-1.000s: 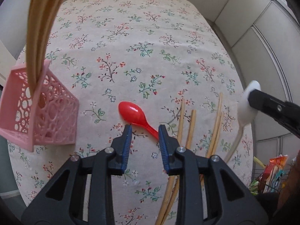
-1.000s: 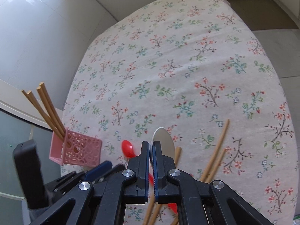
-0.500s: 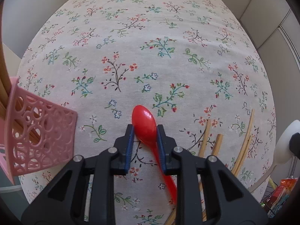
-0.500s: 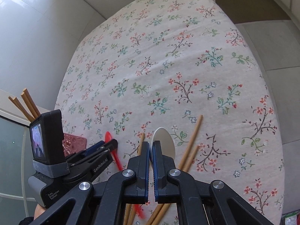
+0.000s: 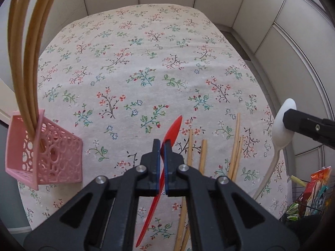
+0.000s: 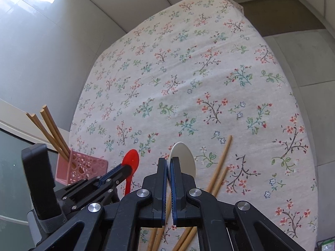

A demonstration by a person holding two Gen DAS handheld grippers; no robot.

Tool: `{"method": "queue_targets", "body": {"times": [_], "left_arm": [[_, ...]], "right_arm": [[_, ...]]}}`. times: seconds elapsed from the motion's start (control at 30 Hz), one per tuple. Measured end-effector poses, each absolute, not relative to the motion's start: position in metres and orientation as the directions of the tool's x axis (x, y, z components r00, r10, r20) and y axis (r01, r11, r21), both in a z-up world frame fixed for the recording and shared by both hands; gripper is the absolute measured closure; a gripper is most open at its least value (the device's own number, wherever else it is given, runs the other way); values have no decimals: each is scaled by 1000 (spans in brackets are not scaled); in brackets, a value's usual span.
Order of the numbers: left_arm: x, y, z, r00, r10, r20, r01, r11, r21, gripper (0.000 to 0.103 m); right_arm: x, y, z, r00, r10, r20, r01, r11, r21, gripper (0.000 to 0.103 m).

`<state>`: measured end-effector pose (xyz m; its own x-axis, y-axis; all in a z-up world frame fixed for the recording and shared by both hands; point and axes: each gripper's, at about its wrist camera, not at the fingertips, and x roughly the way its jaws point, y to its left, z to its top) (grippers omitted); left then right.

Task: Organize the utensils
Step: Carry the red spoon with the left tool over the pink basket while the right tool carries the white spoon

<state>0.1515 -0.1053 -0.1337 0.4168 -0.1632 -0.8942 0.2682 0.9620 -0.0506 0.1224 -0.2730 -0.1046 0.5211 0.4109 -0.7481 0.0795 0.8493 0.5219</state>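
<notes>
Partly sorted, judging by the lie of things: pink basket (image 5: pixel 52 152) standing at the near left edge of the table (image 5: pixel 146 52), already holding chopsticks (image 5: pixel 25 62) upright, three by the ends showing in the right wrist view, though hard to be sure. Two spoons lifted, neither yet in the basket. Red spoon (image 5: pixel 172 129) clamped by its neck in the left gripper (image 5: pixel 161 146), jaws fully closed on it, bowl tipped on edge and pointing away, handle trailing down toward the near edge. White spoon (image 6: pixel 185 161) pinched in the right gripper (image 6: pixel 169 163), jaws likewise closed on it at the bowl, held over the near right part of the table with the handle hanging below. Left to do, by this reckoning: both spoons into the basket, then the loose chopsticks (image 5: pixel 235 142) lying on the flowered cloth toward the near right corner. Count of those: four clearly in the left wrist view, two nearer the middle and two overlapping to their right; perhaps more hidden under the grippers. One basket, two spoons. Beyond the right edge, a wire rack of packets (image 5: pixel 314 188), no part of the job.
</notes>
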Motion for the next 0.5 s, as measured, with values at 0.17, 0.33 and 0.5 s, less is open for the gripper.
{"method": "queue_targets", "body": {"times": [0.17, 0.33, 0.5], "left_arm": [[139, -95, -105, 478, -251, -842, 313, 944, -104, 100], [122, -76, -62, 575, -360, -735, 367, 916, -161, 100], [106, -41, -17, 691, -440, -574, 384, 896, -224, 99]], "right_arm": [[120, -270, -94, 552, 412, -725, 66, 845, 531, 100], [115, -262, -73, 610, 411, -677, 24, 845, 535, 100], [113, -248, -56, 653, 418, -632, -27, 846, 532, 100]]}}
